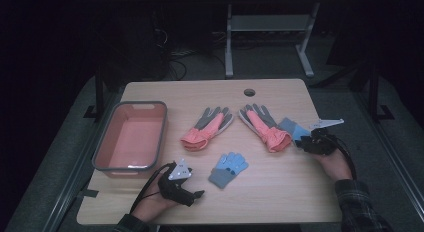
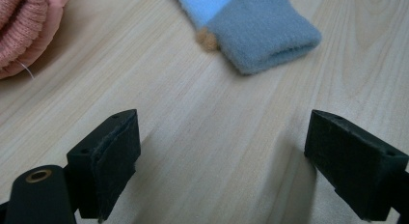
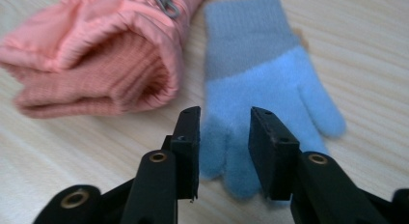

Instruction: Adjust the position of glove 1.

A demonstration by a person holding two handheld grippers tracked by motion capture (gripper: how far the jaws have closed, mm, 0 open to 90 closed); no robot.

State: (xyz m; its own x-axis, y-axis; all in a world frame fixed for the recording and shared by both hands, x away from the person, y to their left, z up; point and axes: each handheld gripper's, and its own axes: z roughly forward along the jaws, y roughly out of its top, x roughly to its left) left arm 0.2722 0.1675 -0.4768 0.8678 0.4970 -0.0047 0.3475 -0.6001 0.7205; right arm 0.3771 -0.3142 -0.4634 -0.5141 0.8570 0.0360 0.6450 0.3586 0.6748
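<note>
- Right gripper (image 1: pixel 306 142) down at the blue glove (image 3: pixel 270 93) just right of the pink pair's right-hand glove (image 1: pixel 265 126), fingers (image 3: pixel 188 137) parted a modest way, astride the glove's fingertips.
- No pinch yet: pads either side of the wool, not pressing, nothing held. Looks lined up for a grab of the fingertip end, low to the worktop (image 1: pixel 280 192).
- Blue glove lying flat, grey cuff pointing away from the gripper, its cuff edge right beside the pink glove's ribbed opening (image 3: pixel 120 79). Touching or just apart, hard to tell.
- Left gripper (image 1: pixel 197 194) resting near the front edge, below and left of the second blue glove (image 1: pixel 228 169), fingers (image 2: pixel 108 156) spread wide, bare wood between them, nothing gripped.
- That second glove sits ahead of the left gripper, cuff (image 2: pixel 265 33) nearest, an easy reach, probably waiting its turn.
- Bin (image 1: pixel 100 142) standing left of the pink pair, nothing visible inside. A likely drop spot for the gloves, though only a guess.
- Other pink glove (image 1: pixel 206 127) between bin and right-hand glove, untouched.
</note>
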